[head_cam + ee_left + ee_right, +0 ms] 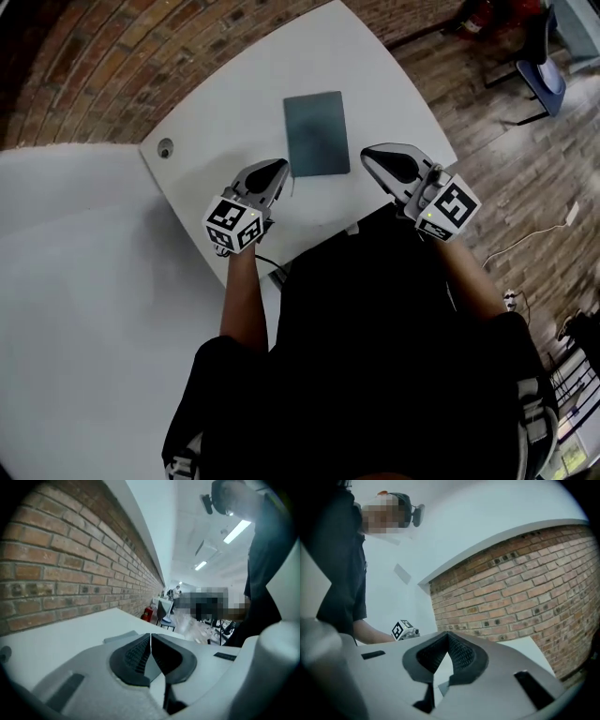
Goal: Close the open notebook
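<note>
A dark teal notebook (316, 133) lies flat on the white table (225, 103) with its cover down. A corner of the notebook (121, 637) peeks past the jaws in the left gripper view. My left gripper (279, 170) hovers just left of the notebook's near edge, jaws together and nothing between them. My right gripper (373, 156) hangs just right of the notebook, its jaws also together and empty. In the right gripper view the left gripper's marker cube (402, 629) shows beyond the closed tips (447, 635).
A brick wall (112, 56) runs behind the table. A round cable hole (166, 147) sits in the table's left corner. Beyond the table's right edge is wooden floor with a blue chair (548, 80) and a red fire extinguisher (148, 613).
</note>
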Tool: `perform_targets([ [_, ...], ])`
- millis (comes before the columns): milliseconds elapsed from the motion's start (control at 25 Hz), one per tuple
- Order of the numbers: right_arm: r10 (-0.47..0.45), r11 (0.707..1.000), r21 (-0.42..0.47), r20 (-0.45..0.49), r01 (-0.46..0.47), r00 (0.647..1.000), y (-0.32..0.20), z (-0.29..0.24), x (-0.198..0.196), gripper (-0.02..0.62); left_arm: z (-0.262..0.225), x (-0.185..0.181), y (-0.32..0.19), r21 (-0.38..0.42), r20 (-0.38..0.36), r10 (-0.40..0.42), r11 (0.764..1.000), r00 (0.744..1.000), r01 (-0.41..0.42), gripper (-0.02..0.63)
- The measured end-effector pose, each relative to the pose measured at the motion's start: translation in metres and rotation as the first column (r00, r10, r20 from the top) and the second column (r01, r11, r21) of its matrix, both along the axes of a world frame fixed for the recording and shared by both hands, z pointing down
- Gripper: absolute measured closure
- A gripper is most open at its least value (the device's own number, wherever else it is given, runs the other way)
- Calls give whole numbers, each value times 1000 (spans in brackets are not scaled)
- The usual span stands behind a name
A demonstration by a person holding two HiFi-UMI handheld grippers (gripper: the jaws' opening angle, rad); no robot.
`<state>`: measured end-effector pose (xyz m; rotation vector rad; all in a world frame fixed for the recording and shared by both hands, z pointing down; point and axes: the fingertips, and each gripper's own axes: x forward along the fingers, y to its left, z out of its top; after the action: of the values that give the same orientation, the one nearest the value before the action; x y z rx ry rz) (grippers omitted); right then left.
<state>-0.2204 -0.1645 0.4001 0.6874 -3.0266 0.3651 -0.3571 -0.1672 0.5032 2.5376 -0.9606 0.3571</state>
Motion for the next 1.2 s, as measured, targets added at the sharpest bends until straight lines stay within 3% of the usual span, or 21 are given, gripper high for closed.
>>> perform_targets([
  [160,-18,994,104,36,14,999,15,-47,-9,597,-77,-28,16,144,-192,-58,986,980,87,584],
  [280,-18,983,183,39,10,999,27,-78,-12,597,-134,-61,33,250,-373,-114,943,921,219,584],
  [360,-12,973,232,48,1,999,35,-97,-13,597,-162,-81,49,310,-447,-129,906,885,289,584],
  [600,-39,962,273,96,11,995,64,-133,-8,597,-221,-111,108,443,-521,-135,801,843,402,584],
  [720,-76,959,280,99,46,992,82,-137,-4,597,-239,-110,136,480,-536,-127,768,835,424,584],
  [880,-129,958,267,77,104,989,103,-128,13,597,-240,-89,164,484,-513,-145,765,846,425,584],
  [1080,-155,977,157,63,143,986,118,-95,59,597,-220,-38,183,419,-509,-192,796,839,437,584],
  [1200,-174,977,136,54,166,983,132,-87,95,597,-204,5,195,382,-505,-212,814,837,437,584],
])
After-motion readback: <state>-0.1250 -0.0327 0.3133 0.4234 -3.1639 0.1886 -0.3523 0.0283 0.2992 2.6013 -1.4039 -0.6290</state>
